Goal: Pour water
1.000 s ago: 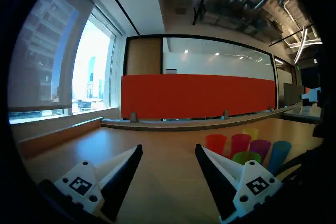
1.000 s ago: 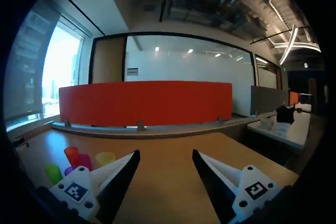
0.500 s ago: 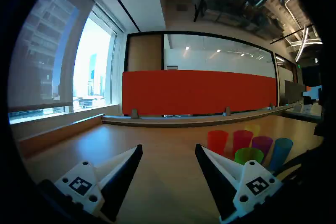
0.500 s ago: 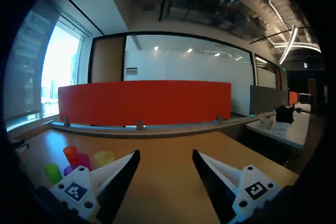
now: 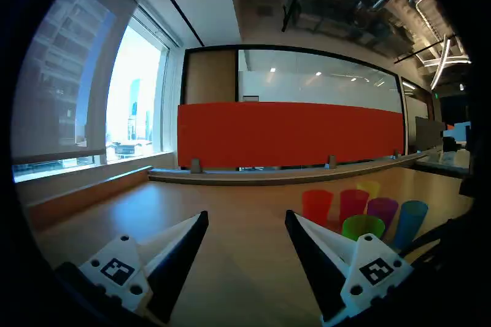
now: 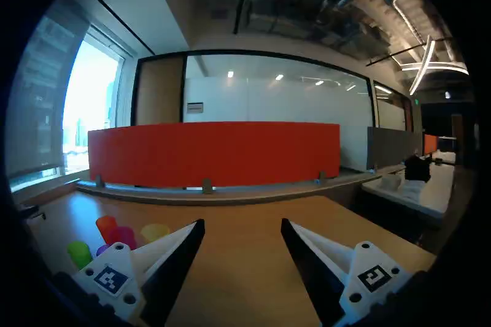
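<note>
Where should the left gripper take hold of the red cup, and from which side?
Probably across the side wall of the red cup, coming over the table from its left in the left gripper view: it stands upright at the cluster's edge, the pink cup close on its right.

Layout: your cups (image 5: 353, 204) cluster on table (image 5: 184, 198), fwd-right of your L gripper (image 5: 246, 213), fwd-left of your R gripper (image 6: 242, 221); partition (image 5: 288, 134) stands behind table's far edge, window (image 5: 132, 112) to the left.
</note>
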